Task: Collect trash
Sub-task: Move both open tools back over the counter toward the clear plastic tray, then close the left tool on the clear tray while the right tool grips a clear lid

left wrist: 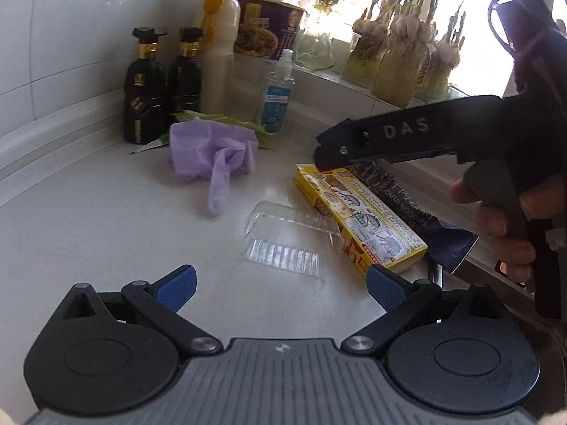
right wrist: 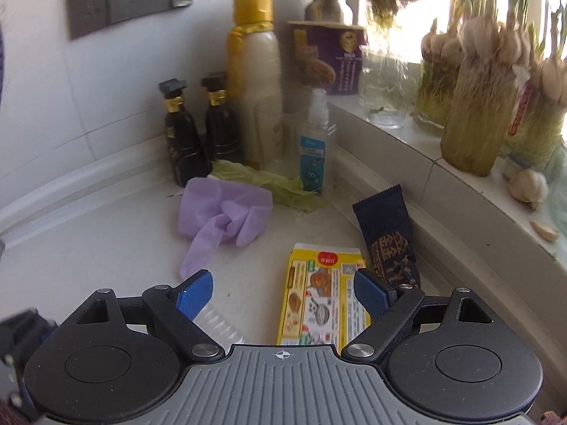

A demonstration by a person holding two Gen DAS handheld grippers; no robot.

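With both grippers over the counter (left wrist: 106,219), your trash lies in a row. Leftmost: purple glove (left wrist: 212,152), crumpled, in front of two black bottles (left wrist: 143,85), a cabbage leaf (left wrist: 226,120) just behind it. Next: clear tray (left wrist: 283,237), flat, touching the yellow box (left wrist: 358,212) on its right. Dark noodle wrapper (left wrist: 418,209) sits beside the box, against the sill (right wrist: 407,148). Left gripper (left wrist: 280,288): jaws wide apart, nothing between the pads, tray just ahead. Right gripper (right wrist: 283,295): jaws wide apart too, empty, hanging over the box (right wrist: 322,297), with the wrapper (right wrist: 388,233) at its right finger and the tray edge (right wrist: 223,324) under its left. Your hand (left wrist: 503,219) on the right gripper's handle shows in the left view.
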